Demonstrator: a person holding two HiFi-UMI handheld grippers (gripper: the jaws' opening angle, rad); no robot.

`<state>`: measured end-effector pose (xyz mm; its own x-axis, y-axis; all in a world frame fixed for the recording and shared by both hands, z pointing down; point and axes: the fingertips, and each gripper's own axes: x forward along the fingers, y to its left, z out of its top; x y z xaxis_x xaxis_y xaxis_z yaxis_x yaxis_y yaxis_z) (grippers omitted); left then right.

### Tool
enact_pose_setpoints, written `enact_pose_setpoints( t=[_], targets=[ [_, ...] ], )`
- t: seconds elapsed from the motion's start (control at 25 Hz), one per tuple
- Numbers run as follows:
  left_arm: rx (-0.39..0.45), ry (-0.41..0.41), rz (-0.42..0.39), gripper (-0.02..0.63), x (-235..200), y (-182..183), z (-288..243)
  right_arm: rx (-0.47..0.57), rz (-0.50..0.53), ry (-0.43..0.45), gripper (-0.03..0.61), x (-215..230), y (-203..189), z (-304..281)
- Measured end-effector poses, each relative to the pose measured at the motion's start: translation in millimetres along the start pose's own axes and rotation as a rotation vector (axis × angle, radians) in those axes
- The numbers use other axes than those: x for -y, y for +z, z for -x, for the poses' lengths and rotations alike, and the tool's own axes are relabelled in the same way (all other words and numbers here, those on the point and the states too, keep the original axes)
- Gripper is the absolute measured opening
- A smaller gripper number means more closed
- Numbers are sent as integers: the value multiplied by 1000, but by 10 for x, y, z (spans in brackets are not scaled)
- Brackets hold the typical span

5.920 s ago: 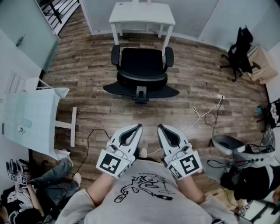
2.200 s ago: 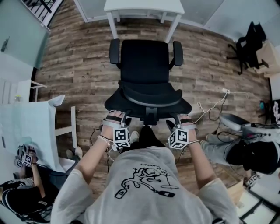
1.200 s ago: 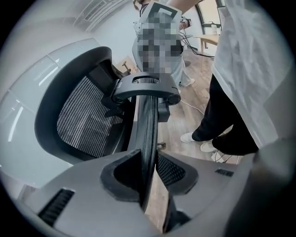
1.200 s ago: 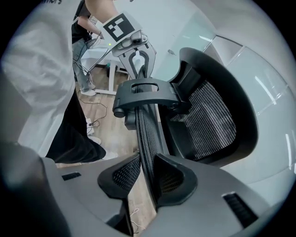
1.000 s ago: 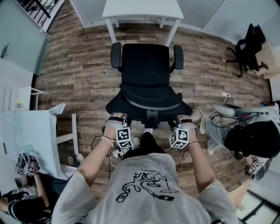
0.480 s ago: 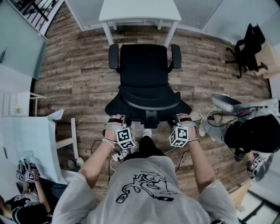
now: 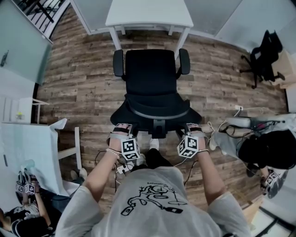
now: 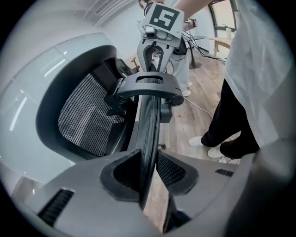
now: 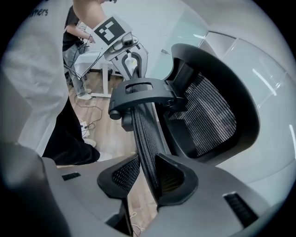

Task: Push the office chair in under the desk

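While both grippers clench the top rim of its backrest (image 7: 157, 113), the black office chair (image 7: 151, 76) with mesh back and two padded armrests stands on a brown wood-plank floor (image 7: 83, 78), seat turned toward a white rectangular desk (image 7: 149, 11) at the far edge of the head view. The seat's front lies just short of the desk's near edge, not yet beneath the top. The two armrests sit about in line with the desk's slanted front legs, one on each side.

The left gripper (image 7: 121, 128) bites the rim's left end and the right gripper (image 7: 192, 127) its right end, with the grey headrest bracket between them. In the left gripper view the dark pads press on both faces of the thin black rim; the right gripper view shows the same pinch on the woven mesh edge.

Pale wall panels close the room behind the desk, and a frosted glass partition (image 7: 18, 41) runs along the left. A white table (image 7: 27, 148) stands at the left, well apart from the chair. A second black chair (image 7: 263, 58) is parked at the far right beside a tan box. A white cord (image 7: 245, 109) trails over the planks to the right, and more cables lie by the person's feet. Another person (image 7: 270, 148) in dark clothing is at the right edge, a third low at the left corner.
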<state>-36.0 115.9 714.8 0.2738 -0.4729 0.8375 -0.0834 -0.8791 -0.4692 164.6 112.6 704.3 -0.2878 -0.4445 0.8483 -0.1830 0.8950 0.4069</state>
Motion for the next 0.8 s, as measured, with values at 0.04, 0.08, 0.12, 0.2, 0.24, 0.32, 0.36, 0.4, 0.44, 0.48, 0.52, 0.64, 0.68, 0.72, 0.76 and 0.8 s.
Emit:
enact_pose_setpoints(
  t=[0.04,0.08,0.12,0.2,0.24,0.32,0.36,0.4,0.44,0.48,0.52,0.64,0.68,0.72,0.76,0.8],
  targets=[
    [-4,-5,-4,106,-27,9,-21,-1,-6,3,132,37,-11,-16],
    [-9,-9,-7,106,-49,12,-42,-2,-10,4,132,65,-18,-35],
    [-13,-11,-9,106,-67,7,-61,0,-13,5,132,86,-19,-55],
    [-22,-12,-12,104,-105,-24,-94,4,-23,6,133,121,-3,-96],
    [-27,-14,-13,106,-132,-48,-109,7,-28,6,133,139,14,-120],
    [-37,-18,-17,106,-193,-114,-136,15,-39,7,133,174,72,-169],
    [-43,-19,-19,106,-221,-152,-145,20,-42,8,135,188,108,-189],
    [-50,-19,-21,106,-246,-189,-152,24,-45,10,135,200,142,-206],
    [-58,-19,-21,106,-269,-222,-160,28,-46,12,135,211,172,-219],
    [-65,-20,-21,106,-293,-247,-169,33,-47,14,134,224,195,-231],
    [-72,-20,-18,106,-317,-267,-178,38,-47,16,134,240,212,-243],
    [-86,-24,9,104,-380,-273,-212,57,-38,22,135,307,212,-273],
    [-85,-26,16,104,-398,-252,-230,55,-32,21,135,338,189,-280],
    [-83,-27,20,103,-417,-228,-249,50,-25,18,135,373,162,-290],
    [-81,-28,25,103,-437,-205,-268,45,-19,16,135,411,136,-301],
    [-80,-30,30,103,-460,-186,-288,41,-16,15,135,452,115,-314]
  ],
)
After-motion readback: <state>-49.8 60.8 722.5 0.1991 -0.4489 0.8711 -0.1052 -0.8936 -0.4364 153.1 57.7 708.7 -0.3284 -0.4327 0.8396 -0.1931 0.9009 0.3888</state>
